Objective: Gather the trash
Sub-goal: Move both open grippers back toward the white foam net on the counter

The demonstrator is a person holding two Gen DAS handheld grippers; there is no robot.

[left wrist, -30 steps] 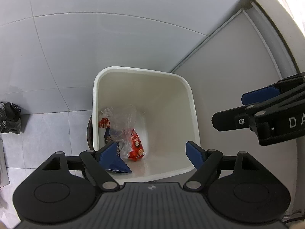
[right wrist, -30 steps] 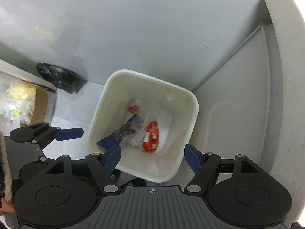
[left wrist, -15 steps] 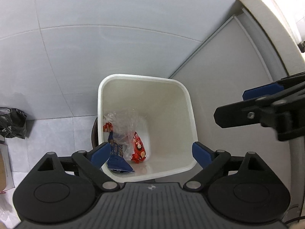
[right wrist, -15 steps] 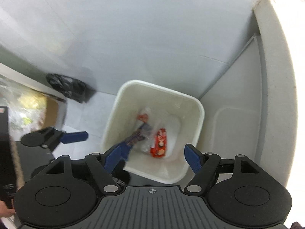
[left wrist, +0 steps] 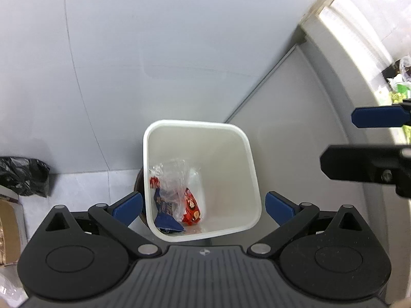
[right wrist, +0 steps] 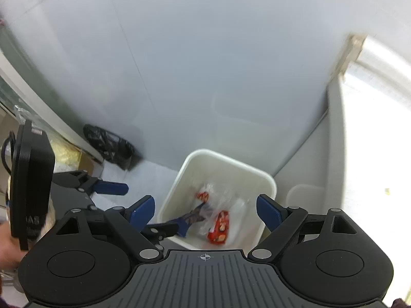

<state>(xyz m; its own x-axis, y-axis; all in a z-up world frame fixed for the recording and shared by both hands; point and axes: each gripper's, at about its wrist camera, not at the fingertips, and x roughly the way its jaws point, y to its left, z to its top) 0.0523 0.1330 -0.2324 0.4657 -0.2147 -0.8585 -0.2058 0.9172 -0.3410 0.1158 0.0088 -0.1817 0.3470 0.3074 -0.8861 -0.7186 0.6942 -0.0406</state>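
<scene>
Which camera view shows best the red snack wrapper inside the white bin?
The left wrist view shows the red snack wrapper best: it is sharp there, lying in the white bin beside a blue wrapper. In the right wrist view the red wrapper is blurred.

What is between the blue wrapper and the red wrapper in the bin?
A crumpled clear plastic bag lies between the blue wrapper and red wrapper; the left wrist view shows it.

Pale grey smooth wall (left wrist: 179, 38) with faint panel seams. Light grey tiled floor (left wrist: 84, 187) below. Grey flat cabinet panel (left wrist: 303, 128) at right. Bright daylight from white-framed window (right wrist: 380, 82), overexposed. Crumpled black plastic bag (left wrist: 23, 177) against wall, brown cardboard box (left wrist: 7, 231) near it.
</scene>
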